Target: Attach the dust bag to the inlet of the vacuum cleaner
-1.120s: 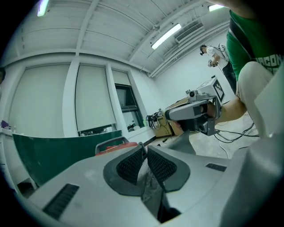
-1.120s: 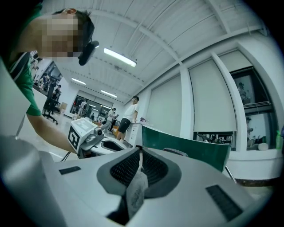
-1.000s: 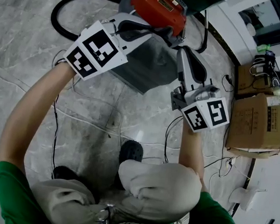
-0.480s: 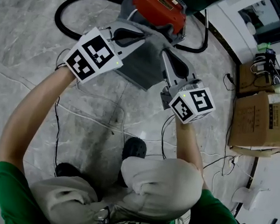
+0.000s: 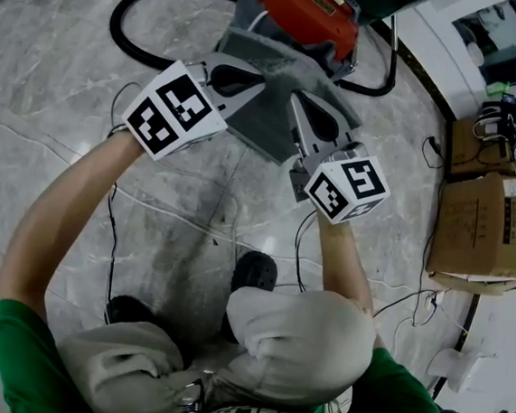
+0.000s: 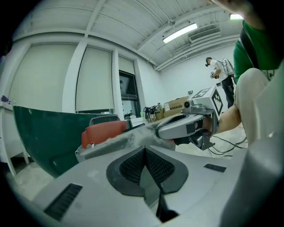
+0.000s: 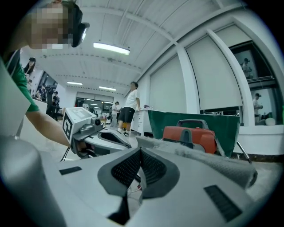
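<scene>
Left gripper (image 6: 144, 149): jaws together, pinching one edge of the dust bag (image 5: 280, 76). Right gripper (image 7: 140, 150): jaws just closed further, clamped on the opposite edge. The dust bag is stretched between them, against the red vacuum cleaner (image 5: 306, 10).

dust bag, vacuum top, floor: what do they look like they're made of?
Dust bag: grey felt-like nonwoven fabric, matte, going by its fuzzy surface and limp drape.
Vacuum cleaner top: probably moulded plastic, red-orange, smooth with a slight sheen.
Floor: polished stone or stone-look tile, grey veining and soft reflections. I can't tell which.
</scene>
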